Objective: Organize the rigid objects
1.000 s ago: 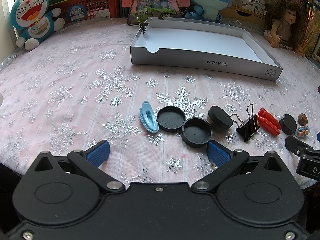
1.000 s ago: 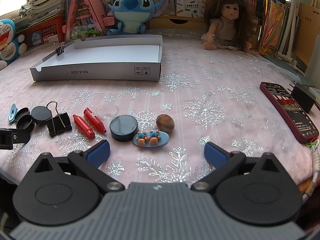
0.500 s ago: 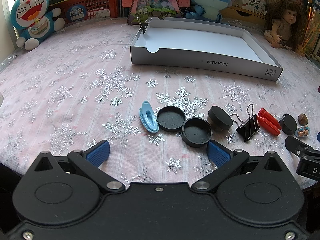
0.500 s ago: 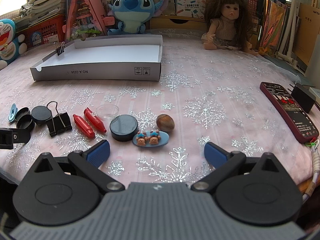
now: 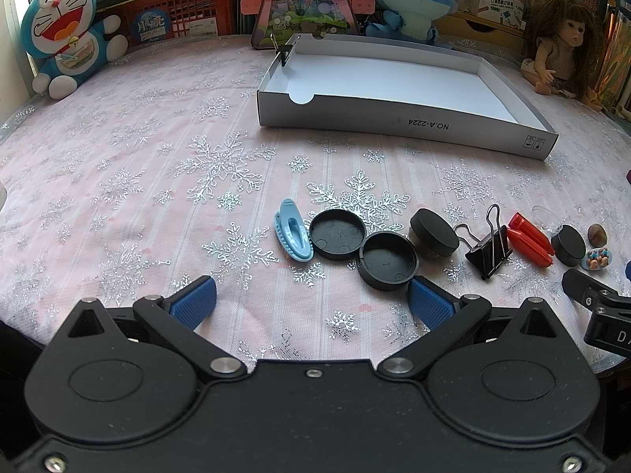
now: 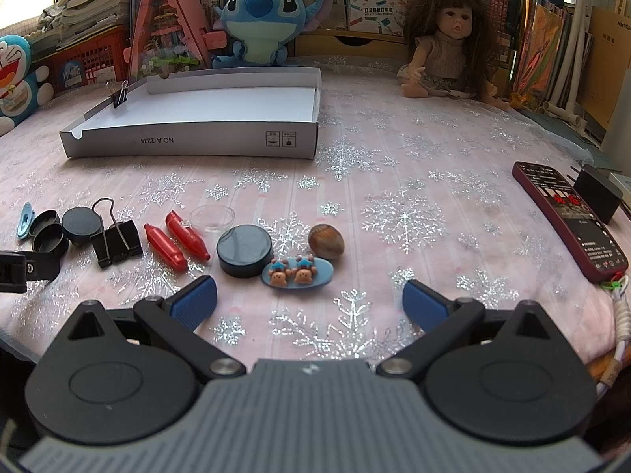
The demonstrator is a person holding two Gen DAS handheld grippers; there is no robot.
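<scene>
Snowflake tablecloth (image 5: pixel 157 149), both claws wide (empty), black caps (image 5: pixel 388 260) just ahead of left claw (image 5: pixel 311 301)

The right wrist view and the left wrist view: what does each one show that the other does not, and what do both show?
Only the right wrist view shows the dark red remote control and the black plug adapter beside it, at the table's right edge. Only the left wrist view shows the whole blue and white cat plush; the right view cuts it off at the edge. Both show the shallow white cardboard box, the black metal binder clip, the two red plastic caps and the light blue plastic hair clip. Both tools, left and right, are open and empty.
</scene>
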